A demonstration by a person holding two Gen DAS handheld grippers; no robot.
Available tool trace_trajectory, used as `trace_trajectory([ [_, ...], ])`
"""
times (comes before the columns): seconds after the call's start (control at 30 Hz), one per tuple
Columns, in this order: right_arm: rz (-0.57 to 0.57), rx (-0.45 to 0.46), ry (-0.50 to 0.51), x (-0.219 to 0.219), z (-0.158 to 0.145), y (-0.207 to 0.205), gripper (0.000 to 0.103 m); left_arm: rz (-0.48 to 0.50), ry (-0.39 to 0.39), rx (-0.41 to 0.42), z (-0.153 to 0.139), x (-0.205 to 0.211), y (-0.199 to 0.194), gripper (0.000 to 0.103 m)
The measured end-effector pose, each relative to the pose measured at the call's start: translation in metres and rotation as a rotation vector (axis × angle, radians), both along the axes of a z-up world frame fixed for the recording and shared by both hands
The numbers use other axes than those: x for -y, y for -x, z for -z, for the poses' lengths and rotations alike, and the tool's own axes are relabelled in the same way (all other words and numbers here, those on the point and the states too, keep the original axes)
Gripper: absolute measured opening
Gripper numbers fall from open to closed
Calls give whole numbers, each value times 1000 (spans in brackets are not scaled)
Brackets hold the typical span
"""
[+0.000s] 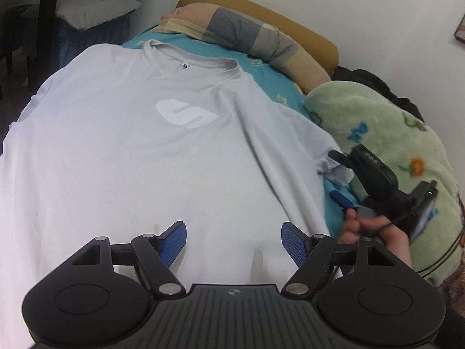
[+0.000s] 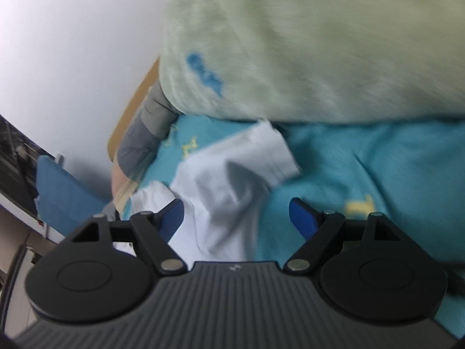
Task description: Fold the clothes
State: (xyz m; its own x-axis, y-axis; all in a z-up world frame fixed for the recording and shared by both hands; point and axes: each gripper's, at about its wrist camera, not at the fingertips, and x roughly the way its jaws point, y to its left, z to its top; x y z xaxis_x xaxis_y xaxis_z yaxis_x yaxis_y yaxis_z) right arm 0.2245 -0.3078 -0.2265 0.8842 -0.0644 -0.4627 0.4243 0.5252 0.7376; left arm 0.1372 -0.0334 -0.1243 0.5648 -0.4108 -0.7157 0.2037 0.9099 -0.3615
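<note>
A light grey T-shirt with a white S logo lies flat, front up, on a bed with a teal sheet. My left gripper is open and hovers over the shirt's lower middle, holding nothing. My right gripper shows in the left wrist view at the shirt's right sleeve. In the right wrist view, which is blurred, my right gripper is open with the crumpled sleeve lying between and beyond its fingers.
A green fleece blanket is piled right of the shirt, close to the sleeve. A patchwork pillow lies against a mustard headboard. A grey pillow sits on a second bed at far left.
</note>
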Motion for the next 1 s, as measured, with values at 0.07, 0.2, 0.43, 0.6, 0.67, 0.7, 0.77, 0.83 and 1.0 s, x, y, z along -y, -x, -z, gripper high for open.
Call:
trace_trajectory([
  [0.07, 22, -31, 38, -2, -5, 3, 83, -16, -9, -11, 4, -6, 0, 74],
  [0.2, -14, 40, 17, 5, 7, -16, 84, -44, 9, -25, 2, -18, 6, 74],
  [0.43, -186, 30, 201, 12, -9, -83, 84, -78, 20, 29, -12, -24, 4, 75],
  [0.6, -280, -50, 428, -21, -61, -112, 15, -126, 29, 42, -21, -31, -7, 75],
  [0.67, -256, -14, 498, -36, -92, -115, 14, -151, 35, 55, -29, -39, -8, 75],
  [0.7, -246, 6, 537, -46, -108, -116, 13, -164, 41, 66, -34, -44, -8, 75],
  [0.77, -246, 46, 633, -73, -139, -115, 13, -192, 39, 99, -46, -56, -5, 75],
  [0.83, -270, 78, 749, -111, -164, -114, 13, -225, 27, 136, -59, -70, -2, 75],
  [1.0, -414, 104, 1053, -229, -171, -128, 13, -343, 9, 174, -77, -114, -2, 76],
])
